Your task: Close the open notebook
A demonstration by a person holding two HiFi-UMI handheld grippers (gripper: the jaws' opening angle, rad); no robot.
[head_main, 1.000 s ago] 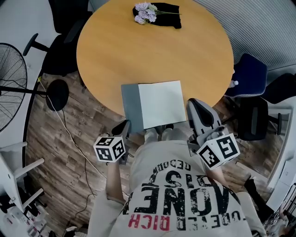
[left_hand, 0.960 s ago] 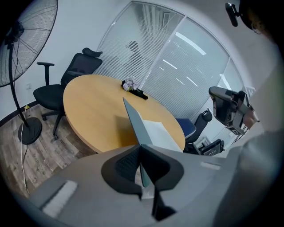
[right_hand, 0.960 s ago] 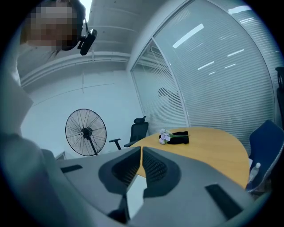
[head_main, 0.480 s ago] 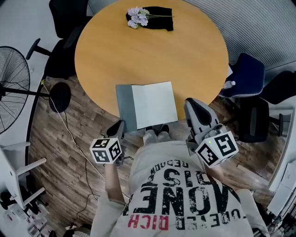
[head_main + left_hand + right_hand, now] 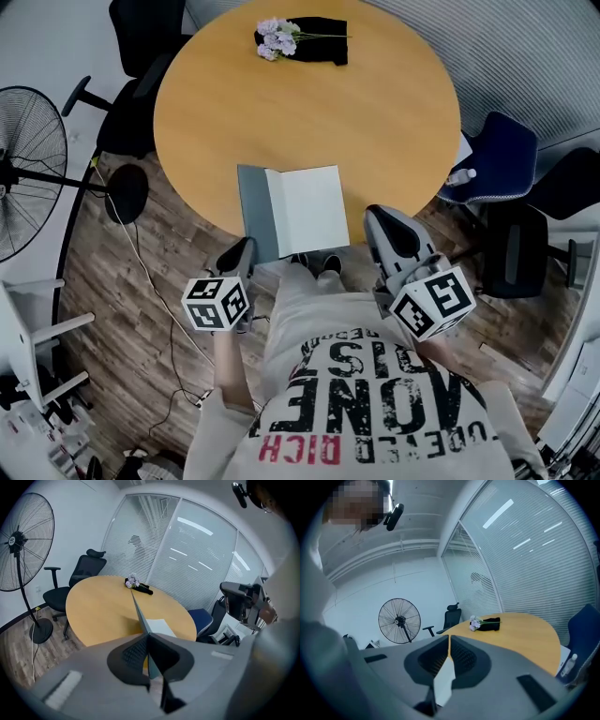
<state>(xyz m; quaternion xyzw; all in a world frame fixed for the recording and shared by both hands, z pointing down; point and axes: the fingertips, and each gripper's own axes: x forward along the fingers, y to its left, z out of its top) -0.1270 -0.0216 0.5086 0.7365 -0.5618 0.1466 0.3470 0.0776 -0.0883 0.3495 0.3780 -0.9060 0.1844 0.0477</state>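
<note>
The open notebook [image 5: 309, 211] lies at the near edge of the round wooden table [image 5: 375, 122], white page up, its grey cover [image 5: 251, 214] on the left. My left gripper [image 5: 247, 246] is at the cover's near left corner. In the left gripper view the cover [image 5: 137, 609] stands edge-on as a thin blade running out of my left gripper [image 5: 149, 637], which is shut on it. The white page [image 5: 161, 627] lies beyond. My right gripper [image 5: 373, 216] hovers just right of the notebook, apart from it; in its own view my right gripper [image 5: 449, 640] has its tips together.
A bunch of lilac flowers [image 5: 275, 37] lies on a black cloth [image 5: 323, 39] at the table's far side. A standing fan [image 5: 28, 178] is on the left. A black office chair [image 5: 141, 37] and a blue chair [image 5: 492, 155] flank the table. Cables run over the wooden floor.
The left gripper has risen a little with the cover's edge, so the grey strip stands steeper. The right gripper has drifted left, closer to the notebook.
</note>
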